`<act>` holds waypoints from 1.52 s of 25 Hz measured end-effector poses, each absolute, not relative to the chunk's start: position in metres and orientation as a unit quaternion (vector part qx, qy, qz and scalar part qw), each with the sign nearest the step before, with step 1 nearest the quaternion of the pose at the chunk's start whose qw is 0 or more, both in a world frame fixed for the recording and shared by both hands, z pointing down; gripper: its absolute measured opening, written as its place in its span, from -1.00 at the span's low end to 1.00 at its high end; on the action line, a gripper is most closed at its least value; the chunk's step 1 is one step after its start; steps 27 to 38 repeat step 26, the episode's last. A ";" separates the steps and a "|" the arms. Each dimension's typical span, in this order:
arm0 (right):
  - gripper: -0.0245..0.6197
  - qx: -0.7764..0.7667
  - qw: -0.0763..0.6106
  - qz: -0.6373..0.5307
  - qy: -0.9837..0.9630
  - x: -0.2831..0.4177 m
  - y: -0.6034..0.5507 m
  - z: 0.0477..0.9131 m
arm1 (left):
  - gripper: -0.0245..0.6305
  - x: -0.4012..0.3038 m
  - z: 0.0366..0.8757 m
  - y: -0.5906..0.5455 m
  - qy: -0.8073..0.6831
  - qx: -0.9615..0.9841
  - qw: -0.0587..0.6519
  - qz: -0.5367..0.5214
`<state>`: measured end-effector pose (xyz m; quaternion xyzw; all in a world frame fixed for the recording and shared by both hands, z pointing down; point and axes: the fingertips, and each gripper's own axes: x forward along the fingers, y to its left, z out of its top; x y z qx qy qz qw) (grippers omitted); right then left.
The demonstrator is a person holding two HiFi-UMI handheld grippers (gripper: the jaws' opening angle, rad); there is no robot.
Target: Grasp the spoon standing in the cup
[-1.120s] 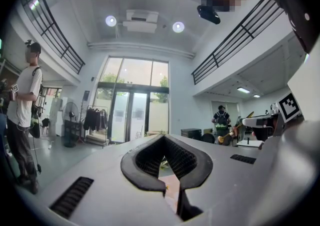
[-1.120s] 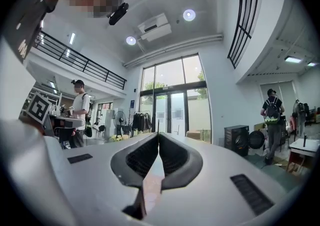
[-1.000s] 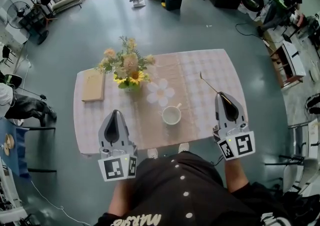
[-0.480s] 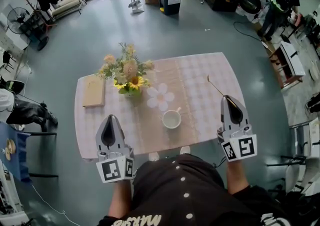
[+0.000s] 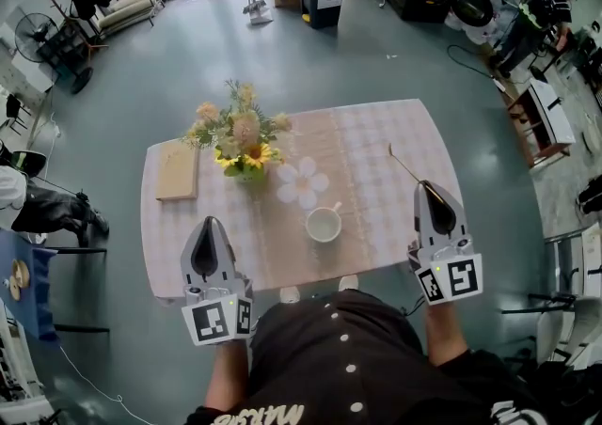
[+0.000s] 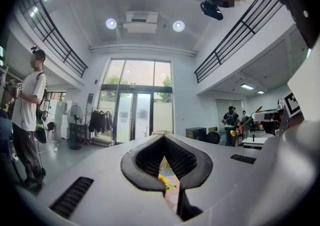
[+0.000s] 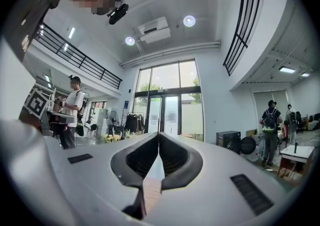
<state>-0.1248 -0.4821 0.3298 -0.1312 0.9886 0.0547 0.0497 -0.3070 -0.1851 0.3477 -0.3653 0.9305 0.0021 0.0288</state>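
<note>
Looking down, we find the worktop's (image 5: pixel 376 132) near edge partly hidden behind both tools. The left tool (image 5: pixel 210 224) is closed on nothing. The right tool (image 5: pixel 425 187) is clamped on the spoon's (image 5: pixel 403 162) hidden handle end. Thin and pale, the spoon slants well right of the cup (image 5: pixel 323 223).

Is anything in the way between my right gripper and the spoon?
Nothing visible: the right gripper is already shut on the spoon, which sticks out ahead over the table, clear of the cup.
</note>
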 end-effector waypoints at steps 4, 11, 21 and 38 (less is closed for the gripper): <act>-0.90 -0.130 0.048 0.057 0.989 -0.127 -0.482 0.331 | -0.87 -0.308 0.348 -0.184 0.931 -0.364 0.028 0.001; -0.90 -0.127 0.050 0.057 0.989 -0.128 -0.481 0.332 | -0.87 -0.307 0.348 -0.185 0.930 -0.365 0.030 -0.002; -0.90 -0.120 0.049 0.057 0.990 -0.124 -0.477 0.331 | -0.87 -0.300 0.342 -0.186 0.929 -0.369 0.034 -0.006; -0.90 -0.120 0.046 0.057 0.990 -0.124 -0.477 0.335 | -0.87 -0.299 0.342 -0.187 0.928 -0.371 0.038 -0.008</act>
